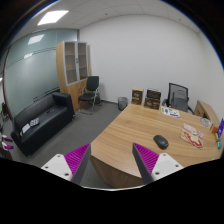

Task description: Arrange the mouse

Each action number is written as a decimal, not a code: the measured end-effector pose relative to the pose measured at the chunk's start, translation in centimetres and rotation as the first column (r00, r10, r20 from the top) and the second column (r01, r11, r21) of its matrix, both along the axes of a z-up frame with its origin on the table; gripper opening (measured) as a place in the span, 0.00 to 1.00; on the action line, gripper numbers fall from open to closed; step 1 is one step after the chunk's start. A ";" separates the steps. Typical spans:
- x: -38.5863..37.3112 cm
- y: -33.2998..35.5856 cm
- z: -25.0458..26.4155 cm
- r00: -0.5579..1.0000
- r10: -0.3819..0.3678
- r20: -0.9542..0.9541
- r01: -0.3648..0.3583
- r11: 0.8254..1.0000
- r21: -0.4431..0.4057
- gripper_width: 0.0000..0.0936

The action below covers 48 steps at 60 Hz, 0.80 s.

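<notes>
A dark mouse [160, 141] lies on the wooden desk [130, 135], ahead of and just right of my right finger. My gripper [112, 160] hangs above the desk's near corner. It is open, with a wide gap between its purple pads [77, 157] and nothing between them.
Papers and small items [195, 135] lie at the desk's right side, with a monitor [179, 95] behind. Boxes [146, 98] stand at the desk's far edge. A black sofa [38, 118], a chair [91, 92] and a wooden cabinet [70, 65] stand to the left across grey floor.
</notes>
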State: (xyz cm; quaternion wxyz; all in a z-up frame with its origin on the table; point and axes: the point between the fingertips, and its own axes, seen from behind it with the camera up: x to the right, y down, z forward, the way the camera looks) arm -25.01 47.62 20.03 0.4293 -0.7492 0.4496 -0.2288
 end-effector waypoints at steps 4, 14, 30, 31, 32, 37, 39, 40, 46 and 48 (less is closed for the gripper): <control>0.0 -0.1 -0.1 1.000 -0.004 -0.003 0.004 1.000 0.004 0.92; 0.5 -0.8 -0.7 0.999 -0.033 0.007 0.033 0.999 -0.004 0.92; 2.6 -5.5 -2.0 0.991 -0.137 -0.001 0.137 0.990 -0.016 0.92; 2.8 -6.0 -2.0 0.989 -0.146 -0.001 0.146 0.989 -0.017 0.93; 3.0 -6.5 -2.1 0.988 -0.155 0.000 0.155 0.988 -0.018 0.93; 3.9 -9.3 -2.7 0.979 -0.204 0.006 0.204 0.978 -0.033 0.92; 4.2 -10.4 -3.1 0.975 -0.223 0.006 0.223 0.974 -0.038 0.92; 4.4 -10.9 -3.3 0.973 -0.232 0.004 0.232 0.972 -0.040 0.92; 5.3 -14.1 -4.4 0.958 -0.285 0.001 0.285 0.957 -0.058 0.93; 5.6 -15.1 -4.8 0.953 -0.302 0.003 0.302 0.951 -0.069 0.93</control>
